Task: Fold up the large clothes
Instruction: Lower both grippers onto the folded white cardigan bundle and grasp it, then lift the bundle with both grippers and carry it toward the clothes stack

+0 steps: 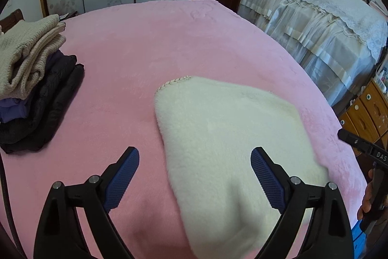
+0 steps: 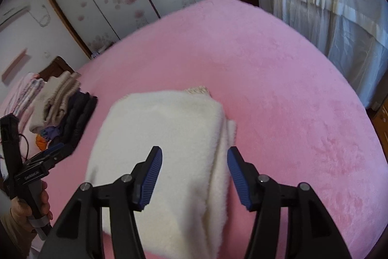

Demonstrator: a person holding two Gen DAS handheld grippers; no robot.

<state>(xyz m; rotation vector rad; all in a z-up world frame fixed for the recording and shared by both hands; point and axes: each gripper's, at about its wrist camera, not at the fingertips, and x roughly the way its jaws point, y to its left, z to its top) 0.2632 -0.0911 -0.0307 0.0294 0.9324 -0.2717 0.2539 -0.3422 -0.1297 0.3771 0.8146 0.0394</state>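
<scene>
lying folded, one cream garment (image 1: pixel 228 137) under two open-jawed grippers (image 1: pixel 195 159) (image 2: pixel 194 162)

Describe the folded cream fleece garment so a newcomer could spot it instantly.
Start at the big pink plush bedspread. In the left wrist view, a stack of folded clothes sits near its left edge; the folded cream fleece garment lies alone nearer the middle, just ahead of the open left gripper. Unlike the stack's beige knits and dark items, it is fluffy, off-white, with a braided trim edge.
</scene>
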